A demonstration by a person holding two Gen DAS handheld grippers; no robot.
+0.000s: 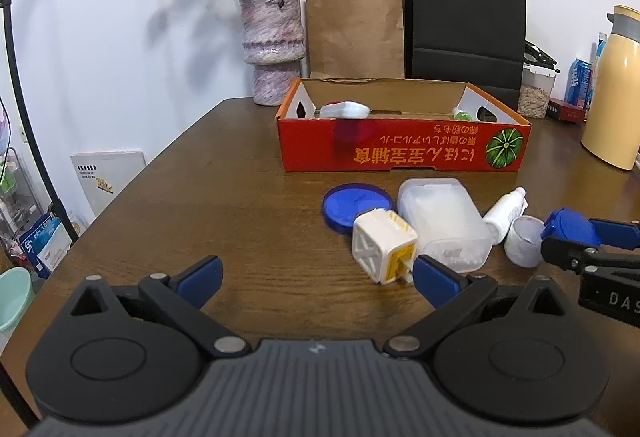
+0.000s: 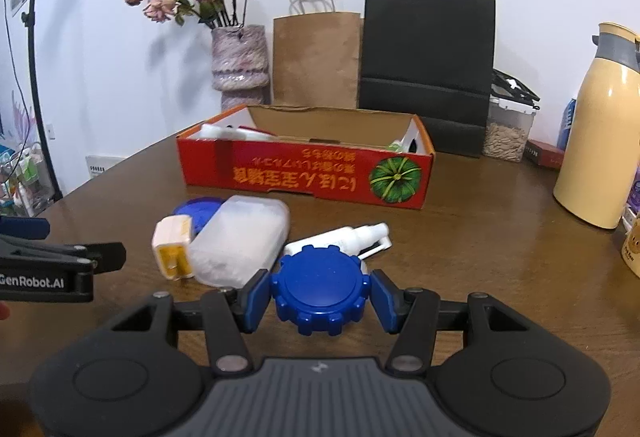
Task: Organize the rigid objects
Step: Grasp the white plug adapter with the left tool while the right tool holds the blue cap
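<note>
Blue ribbed cap (image 2: 320, 289) is held clenched between the right gripper (image 2: 320, 293) pads, above the table (image 2: 500, 257). Red box (image 2: 304, 173) lies straight ahead, beyond the clutter. Left gripper (image 1: 316, 277) is spread wide, holding nothing.

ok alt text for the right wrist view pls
The right claw grips a blue ridged cap above a wooden table. Beyond it lie a white spray bottle, a frosted plastic container and a red cardboard box.
</note>
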